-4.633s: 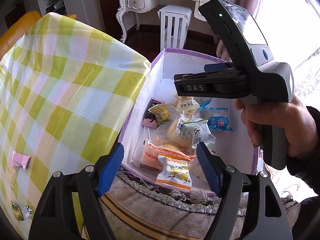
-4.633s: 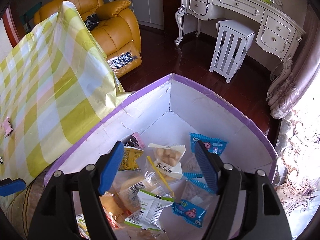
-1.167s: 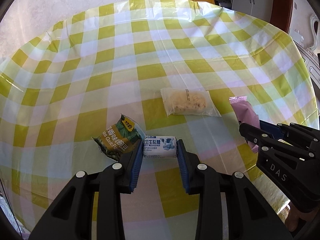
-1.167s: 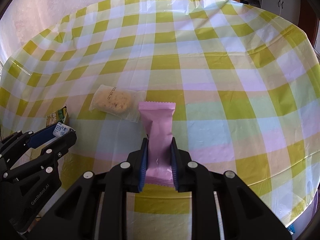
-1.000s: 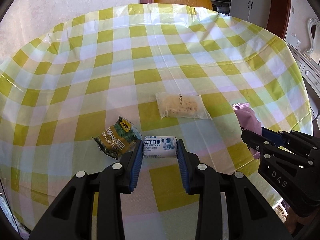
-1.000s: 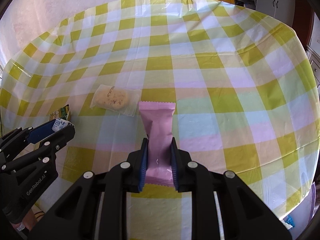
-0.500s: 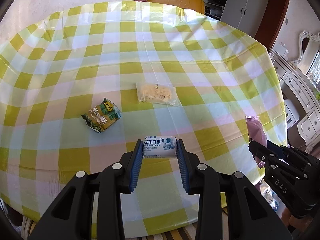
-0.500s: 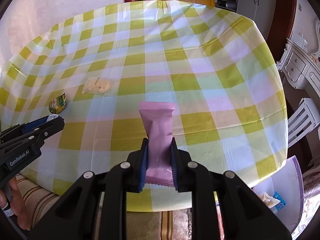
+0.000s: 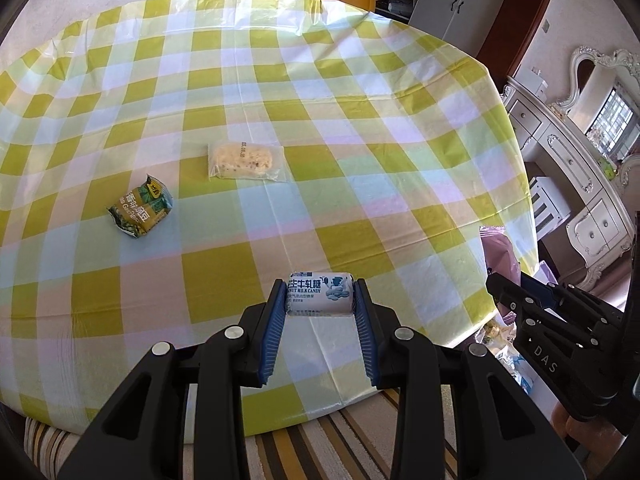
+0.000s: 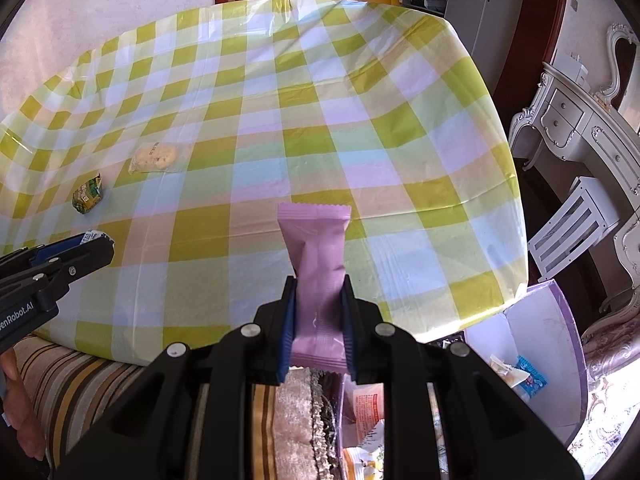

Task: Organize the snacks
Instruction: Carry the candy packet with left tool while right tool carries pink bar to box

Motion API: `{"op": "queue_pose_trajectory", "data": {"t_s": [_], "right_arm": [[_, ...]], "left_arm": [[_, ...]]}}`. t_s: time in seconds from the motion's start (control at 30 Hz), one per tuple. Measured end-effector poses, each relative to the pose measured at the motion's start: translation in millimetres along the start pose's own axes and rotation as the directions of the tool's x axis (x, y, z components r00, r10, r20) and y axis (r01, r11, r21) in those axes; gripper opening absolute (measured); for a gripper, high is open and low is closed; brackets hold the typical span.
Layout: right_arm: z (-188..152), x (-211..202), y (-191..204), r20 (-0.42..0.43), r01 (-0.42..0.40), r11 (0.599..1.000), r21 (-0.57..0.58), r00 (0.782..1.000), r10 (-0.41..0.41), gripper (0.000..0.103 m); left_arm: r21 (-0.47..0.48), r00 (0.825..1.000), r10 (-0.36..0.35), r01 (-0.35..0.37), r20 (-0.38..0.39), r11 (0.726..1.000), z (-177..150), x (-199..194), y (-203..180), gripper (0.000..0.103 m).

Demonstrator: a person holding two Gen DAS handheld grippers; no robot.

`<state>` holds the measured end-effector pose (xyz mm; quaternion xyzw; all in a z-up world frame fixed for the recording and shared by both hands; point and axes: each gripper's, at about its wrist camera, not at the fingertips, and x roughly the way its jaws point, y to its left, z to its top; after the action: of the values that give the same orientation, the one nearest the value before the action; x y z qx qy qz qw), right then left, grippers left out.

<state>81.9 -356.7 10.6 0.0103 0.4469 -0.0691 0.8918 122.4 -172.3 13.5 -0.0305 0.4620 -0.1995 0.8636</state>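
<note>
A checked-cloth table [image 9: 360, 128] carries a green snack packet [image 9: 141, 211] and a clear-wrapped cake [image 9: 247, 162].

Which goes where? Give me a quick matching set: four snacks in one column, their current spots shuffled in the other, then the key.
Snacks
1. milk candy
2. pink packet
3. green packet
4. clear cracker bag

Spots
A. lying on the tablecloth, nearest the table's left edge
B. clamped in the right tongs
C. lying on the tablecloth, right of the green packet and farther back
D. clamped in the left tongs

Pairs: 1-D, 2-B, 3-A, 4-C
</note>
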Motion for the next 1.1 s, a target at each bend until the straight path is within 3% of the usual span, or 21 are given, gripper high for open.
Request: {"op": "queue_pose_trajectory", "data": {"t_s": [0.47,0.8,1.1], "right_arm": [[-36.0,11.5,-72.7,-0.072,0.093,0.991,0.096,0.994,-0.086,0.021],[-59.3,12.5,-134.6,-0.125,0.188,0.965,0.183,0.978,-0.167,0.021],[-75.8,13.5,-166.7,-0.178,0.241,0.941,0.236,0.963,-0.202,0.021]], "left_arm": [[0.128,0.977,-0.161,0.179,-0.138,0.976,-13.9,22.4,-81.5,0.032],[0.214,0.935,-0.233,0.293,-0.267,0.932,-25.9,47.1,-138.8,0.032],[0.281,0.890,-0.265,0.379,-0.371,0.882,-39.0,65.9,-183.8,0.033]]}}
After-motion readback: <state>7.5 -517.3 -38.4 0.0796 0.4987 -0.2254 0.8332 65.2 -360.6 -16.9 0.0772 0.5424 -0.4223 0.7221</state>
